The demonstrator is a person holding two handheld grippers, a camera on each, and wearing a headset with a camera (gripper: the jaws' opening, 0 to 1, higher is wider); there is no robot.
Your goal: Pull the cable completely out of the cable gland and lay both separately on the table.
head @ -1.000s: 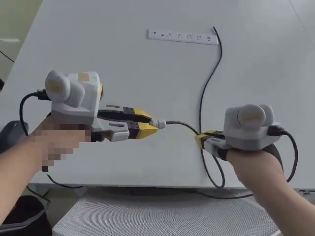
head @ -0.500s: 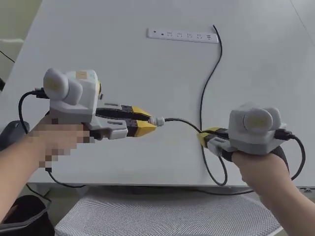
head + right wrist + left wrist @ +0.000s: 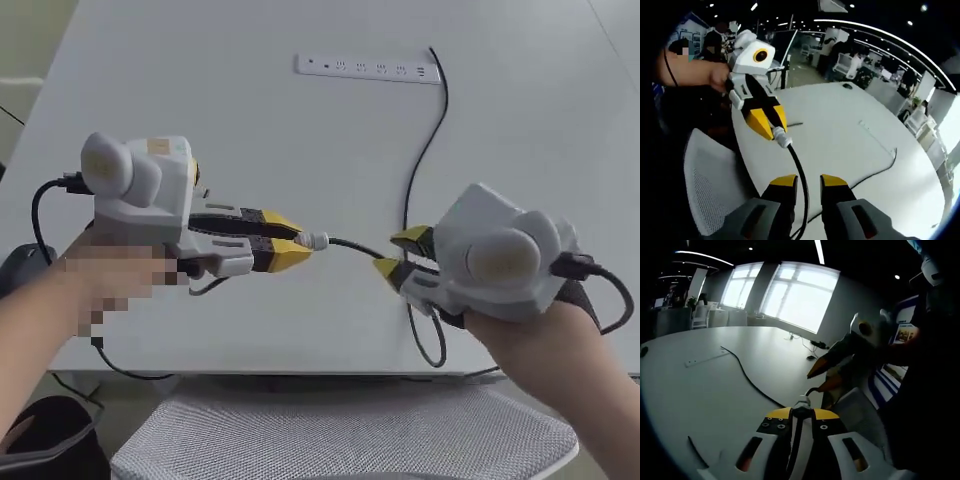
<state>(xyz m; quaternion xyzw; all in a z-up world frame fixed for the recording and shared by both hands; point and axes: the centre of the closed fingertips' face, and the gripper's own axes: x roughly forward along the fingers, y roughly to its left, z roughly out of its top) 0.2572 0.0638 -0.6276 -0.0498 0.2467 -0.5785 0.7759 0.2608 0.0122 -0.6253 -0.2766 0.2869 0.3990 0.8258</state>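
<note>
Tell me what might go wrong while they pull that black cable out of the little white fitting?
The right gripper has its jaws apart around the black cable, so a pull now would likely slide along it instead of drawing it out. The left gripper holds the white cable gland by its very tips in the air above the table; a sharp tug might pop it loose.

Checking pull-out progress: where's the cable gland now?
In the head view the cable gland sits left of centre, clamped in the tip of the left tongs above the table near edge; its cable runs right, between the open right tongs.
</note>
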